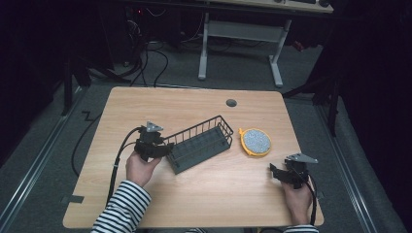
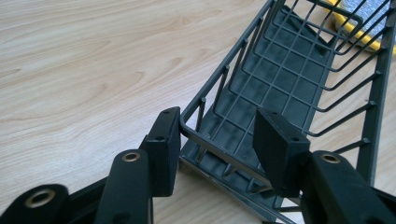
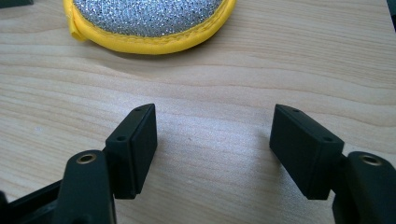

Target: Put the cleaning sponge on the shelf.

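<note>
The dark wire basket (image 1: 200, 142) lies slantwise near the middle of the wooden table (image 1: 145, 104). The left gripper (image 1: 156, 147) is at the basket's near-left end, and in the left gripper view its jaws are clamped on the end rim: one pad against the corner outside, the other inside. Just beyond the basket's far-right end lies a round yellow-rimmed scrub pad (image 1: 255, 141), apart from it. Nearer the person than that pad, well clear of the basket, the right gripper (image 1: 281, 174) rests with jaws spread wide over bare wood.
</note>
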A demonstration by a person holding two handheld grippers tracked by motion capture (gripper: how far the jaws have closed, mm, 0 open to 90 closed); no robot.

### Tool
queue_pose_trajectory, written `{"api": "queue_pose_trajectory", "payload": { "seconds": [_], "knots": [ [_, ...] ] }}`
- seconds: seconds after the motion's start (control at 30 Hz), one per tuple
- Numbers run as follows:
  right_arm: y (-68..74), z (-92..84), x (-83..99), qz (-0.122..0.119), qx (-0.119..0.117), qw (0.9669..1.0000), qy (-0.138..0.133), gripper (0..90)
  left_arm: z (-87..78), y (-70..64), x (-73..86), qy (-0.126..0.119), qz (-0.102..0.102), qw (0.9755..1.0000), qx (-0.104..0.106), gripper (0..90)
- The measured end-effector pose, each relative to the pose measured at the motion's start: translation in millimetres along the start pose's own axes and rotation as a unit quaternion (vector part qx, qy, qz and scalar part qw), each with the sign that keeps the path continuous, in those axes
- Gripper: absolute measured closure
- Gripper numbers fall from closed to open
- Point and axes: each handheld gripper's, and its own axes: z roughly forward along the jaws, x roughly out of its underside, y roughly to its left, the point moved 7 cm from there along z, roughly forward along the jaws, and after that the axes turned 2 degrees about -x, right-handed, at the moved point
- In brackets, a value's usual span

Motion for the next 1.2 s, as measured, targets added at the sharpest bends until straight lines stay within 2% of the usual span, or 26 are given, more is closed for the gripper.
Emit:
{"api": "queue_pose_trajectory", "payload": {
  "seconds": [0.2,0.5,0.6,0.63,0.7,0.73,0.87,0.97,1.07,1.17,1.2],
  "knots": [
    [0.1,0.0,0.0,0.000,0.000,1.0000,0.000,32.3,-1.9,-9.2,3.4,-0.003,0.005,0.9999,0.014,52.4],
    [0.1,0.0,0.1,0.000,0.000,1.0000,0.000,32.3,-3.5,-10.8,5.4,-0.006,0.003,0.9998,0.020,51.7],
    [0.1,0.0,0.0,-0.001,0.000,1.0000,0.000,32.3,-3.7,-11.4,3.9,-0.012,-0.002,0.9996,0.025,41.7],
    [0.2,0.0,0.0,0.000,0.000,1.0000,0.000,32.3,-7.0,-10.4,0.8,-0.027,-0.009,0.9994,0.021,38.7],
    [0.2,0.0,0.0,0.000,0.000,1.0000,0.000,32.3,-9.6,-9.5,-0.9,-0.035,-0.013,0.9990,0.023,35.0],
    [0.2,0.0,0.0,0.000,0.000,1.0000,0.000,32.3,-14.9,-7.0,-3.8,-0.051,-0.022,0.9981,0.027,33.9],
    [0.3,-0.1,0.1,0.000,0.000,1.0000,0.000,32.3,-23.0,-2.4,-5.1,-0.067,-0.032,0.9968,0.030,32.6],
    [0.2,-0.1,0.1,0.000,0.000,1.0000,0.000,32.3,-31.8,5.2,-2.4,-0.080,-0.038,0.9958,0.021,32.6],
    [0.2,-0.1,0.1,0.001,0.000,1.0000,0.000,32.3,-38.0,19.1,8.5,-0.083,-0.048,0.9954,0.006,33.5],
    [0.3,-0.1,0.1,0.000,0.000,1.0000,0.000,32.3,-39.4,31.4,23.0,-0.075,-0.060,0.9954,0.001,35.6],
    [0.3,-0.1,0.1,0.000,0.000,1.0000,0.000,32.3,-39.4,31.4,23.0,-0.075,-0.060,0.9954,0.001,35.6]
  ]
}}
